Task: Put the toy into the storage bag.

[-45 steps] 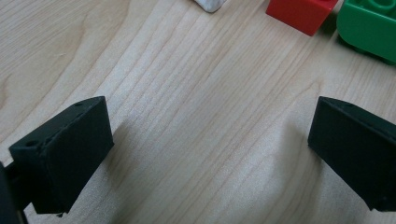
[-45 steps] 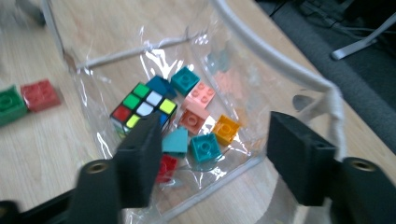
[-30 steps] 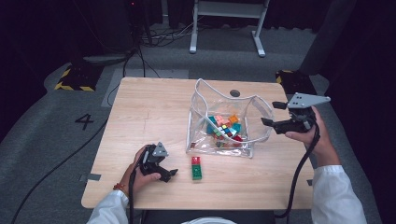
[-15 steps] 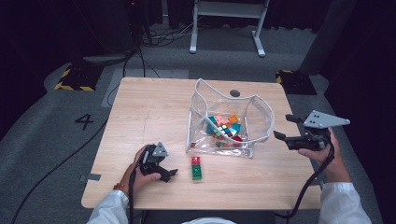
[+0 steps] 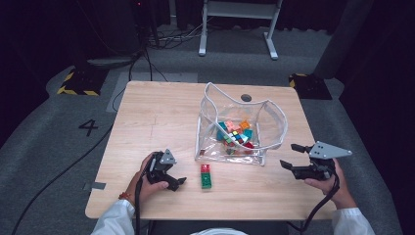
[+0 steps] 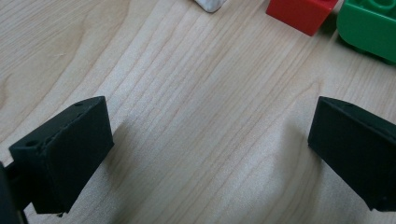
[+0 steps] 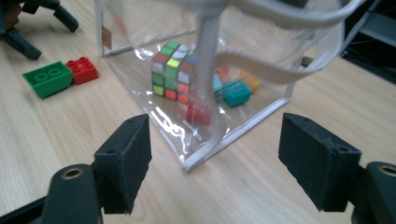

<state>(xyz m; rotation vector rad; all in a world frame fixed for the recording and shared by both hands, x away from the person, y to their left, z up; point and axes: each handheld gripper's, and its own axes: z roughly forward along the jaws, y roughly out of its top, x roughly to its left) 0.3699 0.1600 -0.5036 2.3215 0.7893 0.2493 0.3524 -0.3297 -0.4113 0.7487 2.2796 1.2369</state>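
Observation:
A clear plastic bag (image 5: 208, 117) with white trim stands open on the wooden table. It holds a colour cube (image 5: 235, 137) and several small bricks. In front of it a red brick (image 5: 205, 168) and a green brick (image 5: 206, 181) lie joined end to end. My left gripper (image 5: 180, 182) rests open on the table just left of them, over bare wood (image 6: 210, 149), with the red brick (image 6: 301, 11) and green brick (image 6: 369, 25) ahead. My right gripper (image 5: 288, 155) hangs open, low and right of the bag. Its jaws have just closed a little with nothing between them, and it faces the bag's corner (image 7: 205, 140) and the cube (image 7: 173, 70).
The table's right edge (image 5: 313, 161) runs under the right hand, and the front edge (image 5: 220, 218) is near the person. A round dark hole (image 5: 246, 98) sits behind the bag. Beyond the table are grey floor, cables and a white frame (image 5: 240, 29).
My right gripper has dropped from beside the bag's upper rim to low over the table's right edge, drawing back toward the person. The left gripper, bag and bricks have not moved.

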